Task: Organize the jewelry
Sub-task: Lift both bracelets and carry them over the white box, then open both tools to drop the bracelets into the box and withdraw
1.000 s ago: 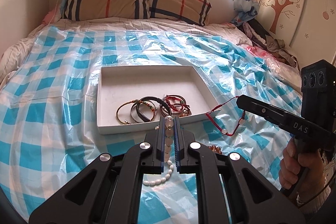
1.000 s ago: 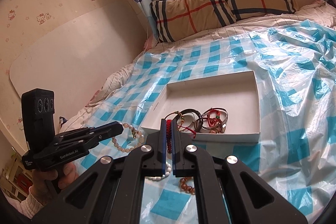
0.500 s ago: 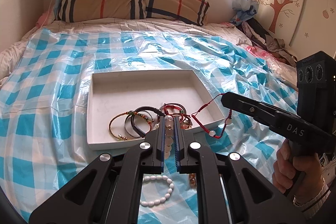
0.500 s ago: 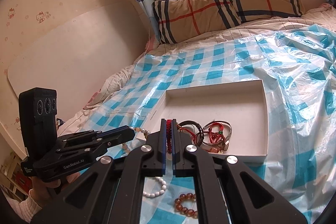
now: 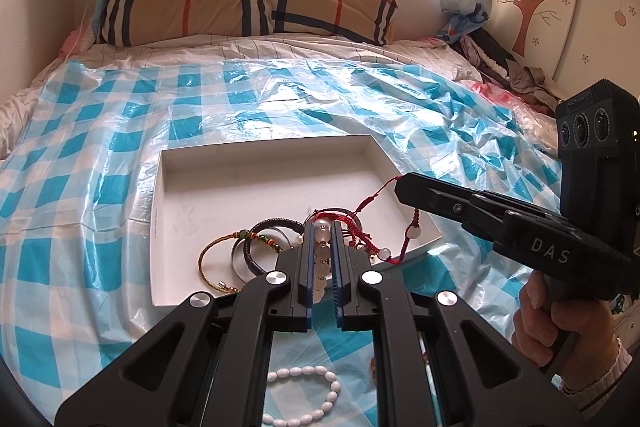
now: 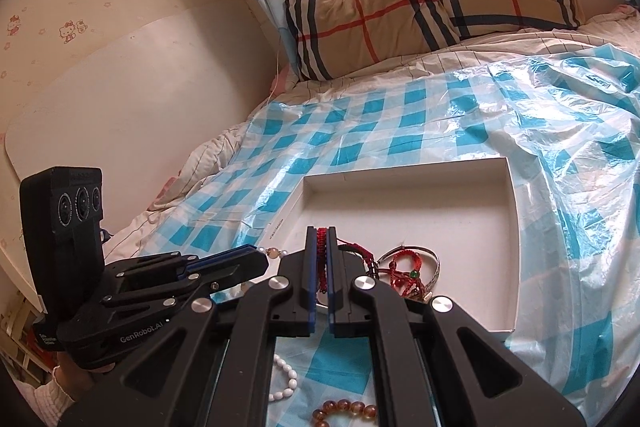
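- The left tongs (image 5: pixel 322 227) are clenched on a pale bead bracelet (image 5: pixel 321 231); its beads run in a line between the blue pads and hang behind them.
- The right tongs (image 6: pixel 321 233) are clenched on a red cord bracelet (image 5: pixel 374 223). In the left view the cord trails from their tip down over the white tray's (image 5: pixel 256 187) right rim.
- The tray lies straight ahead and below both tongs on the bed's checked plastic sheet (image 5: pixel 100 187). The earlier bracelets (image 5: pixel 256 251) sit bunched at its near edge; the far half is bare.
- Both tips are over the near edge, the left nearer the pile. A short reach forward should clear it before letting go.
- A white bead bracelet (image 5: pixel 304 395) and an amber one (image 6: pixel 344 411) lie on the sheet below the tongs.
- Against a second ago, both tongs have come forward and down: the tray looks larger, and the red cord that hung outside now crosses the rim.
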A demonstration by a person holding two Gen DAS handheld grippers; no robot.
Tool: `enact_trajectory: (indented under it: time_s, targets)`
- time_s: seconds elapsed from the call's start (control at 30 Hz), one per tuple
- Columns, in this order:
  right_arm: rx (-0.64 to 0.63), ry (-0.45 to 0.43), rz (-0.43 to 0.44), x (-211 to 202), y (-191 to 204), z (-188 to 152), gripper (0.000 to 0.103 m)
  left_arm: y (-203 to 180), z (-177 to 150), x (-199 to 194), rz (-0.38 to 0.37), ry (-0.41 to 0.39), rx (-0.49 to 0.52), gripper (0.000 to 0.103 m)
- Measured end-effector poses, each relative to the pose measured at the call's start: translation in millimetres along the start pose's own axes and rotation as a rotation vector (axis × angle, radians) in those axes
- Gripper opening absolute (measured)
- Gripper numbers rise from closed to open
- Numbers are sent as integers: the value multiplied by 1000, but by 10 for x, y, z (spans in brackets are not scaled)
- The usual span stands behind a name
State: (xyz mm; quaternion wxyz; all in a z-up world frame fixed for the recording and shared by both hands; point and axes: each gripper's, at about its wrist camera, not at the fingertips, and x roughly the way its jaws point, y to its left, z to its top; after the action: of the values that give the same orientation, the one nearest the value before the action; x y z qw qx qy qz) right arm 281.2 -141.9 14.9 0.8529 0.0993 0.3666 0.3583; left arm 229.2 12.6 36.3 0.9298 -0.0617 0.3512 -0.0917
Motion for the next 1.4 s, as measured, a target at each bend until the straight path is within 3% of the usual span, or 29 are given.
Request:
enact_trajectory:
  time_s: [0.77, 1.07, 1.2, 1.4]
  targets:
    - [12, 30, -27, 323, -177, -18, 5, 134, -15, 418, -2, 28, -23, 7]
    - [14, 62, -117, 447, -282, -71, 5, 260, -92, 575, 22, 63, -43, 7]
    - [22, 56, -156, 433, -347, -100, 22, 325, -116, 607, 38, 75, -58, 7]
    - [41, 52, -173, 392, -409, -120, 25, 366, -135, 619, 72, 86, -59, 8]
